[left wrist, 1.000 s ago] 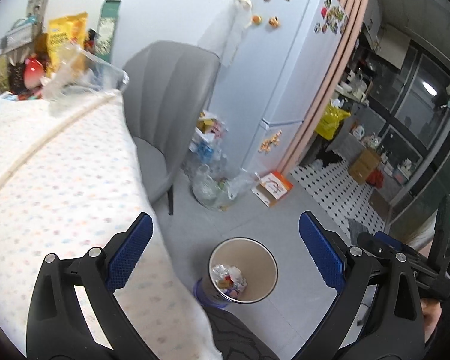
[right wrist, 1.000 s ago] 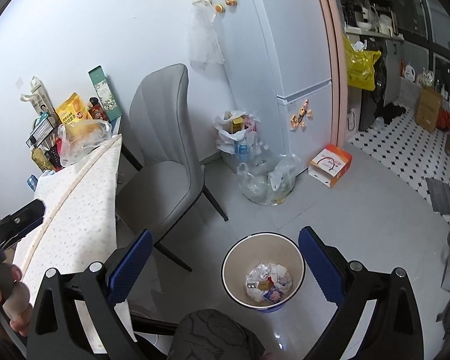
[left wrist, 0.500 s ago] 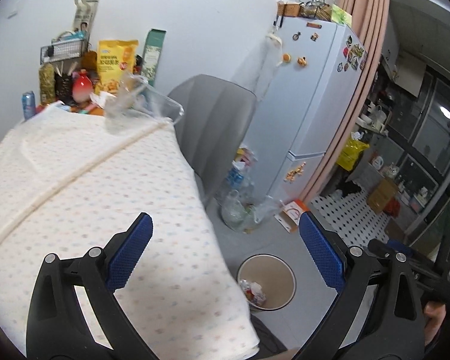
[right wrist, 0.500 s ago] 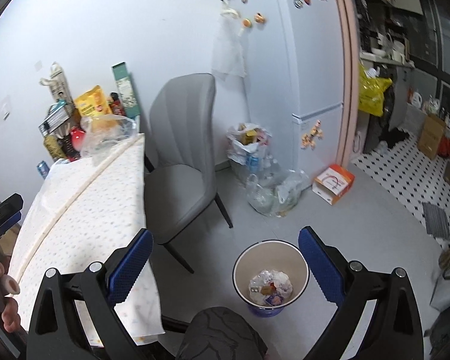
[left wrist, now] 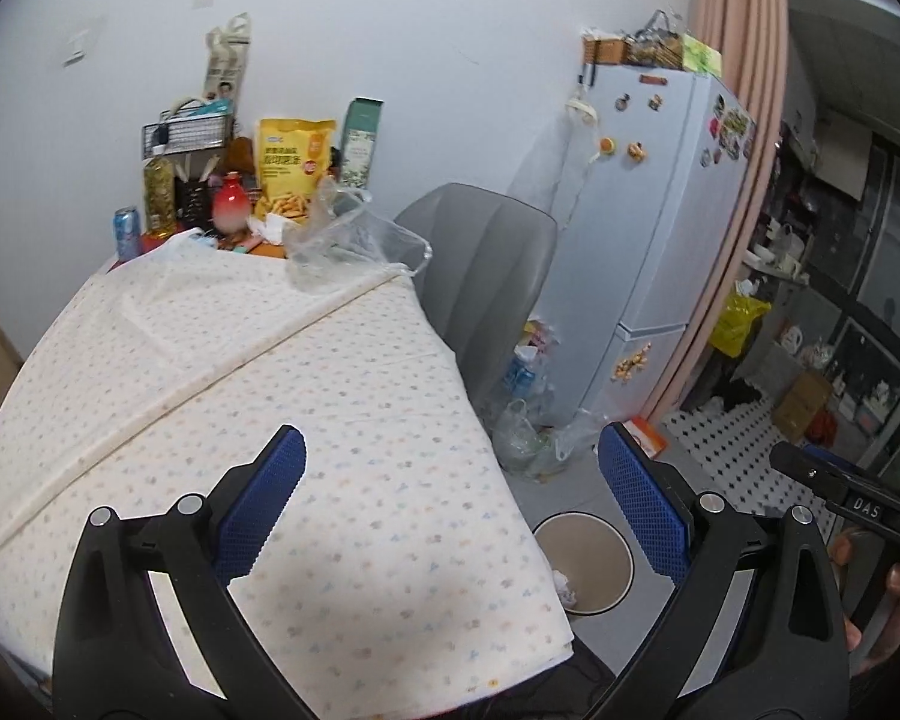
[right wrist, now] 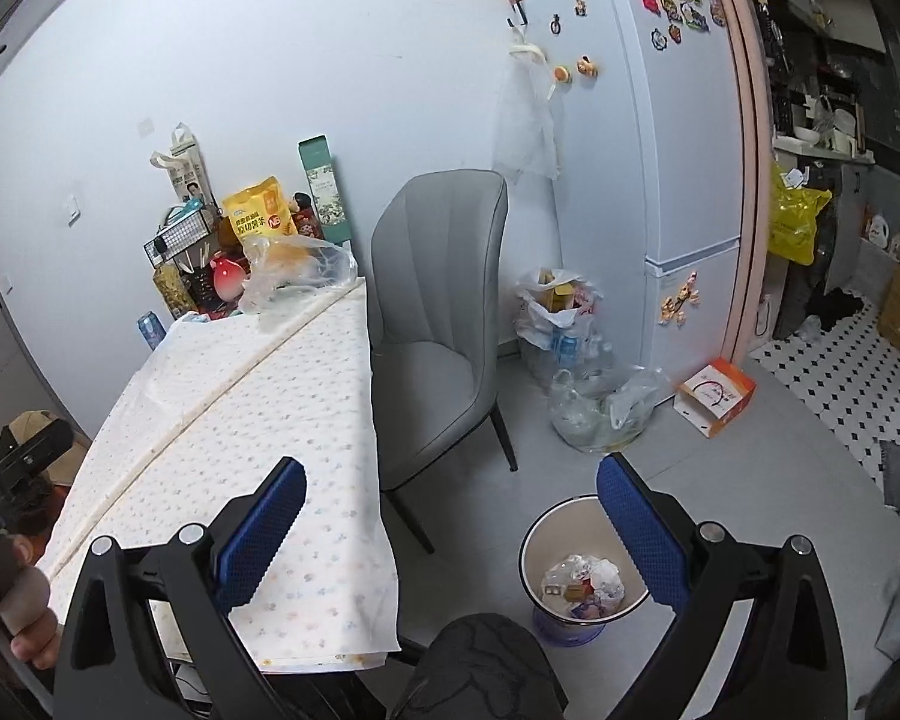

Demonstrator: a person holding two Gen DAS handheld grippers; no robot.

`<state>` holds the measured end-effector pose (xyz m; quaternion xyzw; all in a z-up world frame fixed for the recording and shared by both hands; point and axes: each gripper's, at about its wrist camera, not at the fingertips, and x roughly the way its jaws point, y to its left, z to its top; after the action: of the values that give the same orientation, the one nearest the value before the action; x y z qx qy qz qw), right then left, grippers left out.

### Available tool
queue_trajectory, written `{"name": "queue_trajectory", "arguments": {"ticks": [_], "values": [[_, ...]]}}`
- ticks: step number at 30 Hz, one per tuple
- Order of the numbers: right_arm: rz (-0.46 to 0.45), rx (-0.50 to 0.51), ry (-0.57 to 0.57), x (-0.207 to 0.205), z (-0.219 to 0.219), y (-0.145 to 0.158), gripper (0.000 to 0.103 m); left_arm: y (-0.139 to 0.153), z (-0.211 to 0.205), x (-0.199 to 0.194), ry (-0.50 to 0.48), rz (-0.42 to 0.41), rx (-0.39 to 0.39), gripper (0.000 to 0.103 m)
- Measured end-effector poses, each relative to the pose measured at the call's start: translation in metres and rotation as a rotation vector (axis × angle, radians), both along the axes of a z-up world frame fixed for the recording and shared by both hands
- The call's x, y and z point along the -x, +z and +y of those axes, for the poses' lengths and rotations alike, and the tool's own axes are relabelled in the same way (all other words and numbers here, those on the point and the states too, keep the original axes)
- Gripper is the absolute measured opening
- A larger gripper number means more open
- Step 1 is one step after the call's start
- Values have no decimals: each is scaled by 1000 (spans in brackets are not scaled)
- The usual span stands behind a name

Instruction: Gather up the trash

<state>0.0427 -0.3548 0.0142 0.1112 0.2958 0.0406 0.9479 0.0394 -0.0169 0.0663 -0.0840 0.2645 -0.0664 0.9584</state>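
A round trash bin (right wrist: 582, 579) with crumpled wrappers inside stands on the grey floor beside the table; it also shows in the left wrist view (left wrist: 588, 564). A clear crumpled plastic bag (left wrist: 354, 243) lies at the far end of the table (left wrist: 270, 420), which has a dotted white cloth; the bag also shows in the right wrist view (right wrist: 297, 273). My left gripper (left wrist: 450, 501) is open and empty above the table's near corner. My right gripper (right wrist: 447, 531) is open and empty above the floor between table and bin.
A grey chair (right wrist: 438, 324) stands by the table. Snack bags, bottles and a can (left wrist: 127, 231) crowd the table's far end. Plastic bags of bottles (right wrist: 594, 402) and a small carton (right wrist: 716, 396) lie on the floor by the white fridge (right wrist: 648, 150).
Both grippers have risen and tilted up from the bin toward the table. The bin has dropped lower in both views, and more of the table shows. Both stay open and empty.
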Motion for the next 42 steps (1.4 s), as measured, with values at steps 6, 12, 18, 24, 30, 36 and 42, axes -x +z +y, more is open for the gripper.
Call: {"name": "queue_trajectory", "arguments": {"ticks": [6,12,18,24,30,36,42], "values": [[-15,-6,40,11,13,6,95,12,15,23,28,-23,3,97],[-33,1,70,21,24,10,95,18,22,40,59,-27,-14,97],[-28,9,111,25,37,4,95,17,28,50,76,-42,-22,97],[-42,31,141,28,48,3,95,14,32,50,80,-40,-20,97],[-42,32,156,29,50,0,95,10,34,54,94,-37,-19,97],[-36,24,163,27,51,-4,95,10,34,55,97,-34,-27,97],[-35,27,170,28,54,-6,95,10,32,56,93,-38,-29,97]]}}
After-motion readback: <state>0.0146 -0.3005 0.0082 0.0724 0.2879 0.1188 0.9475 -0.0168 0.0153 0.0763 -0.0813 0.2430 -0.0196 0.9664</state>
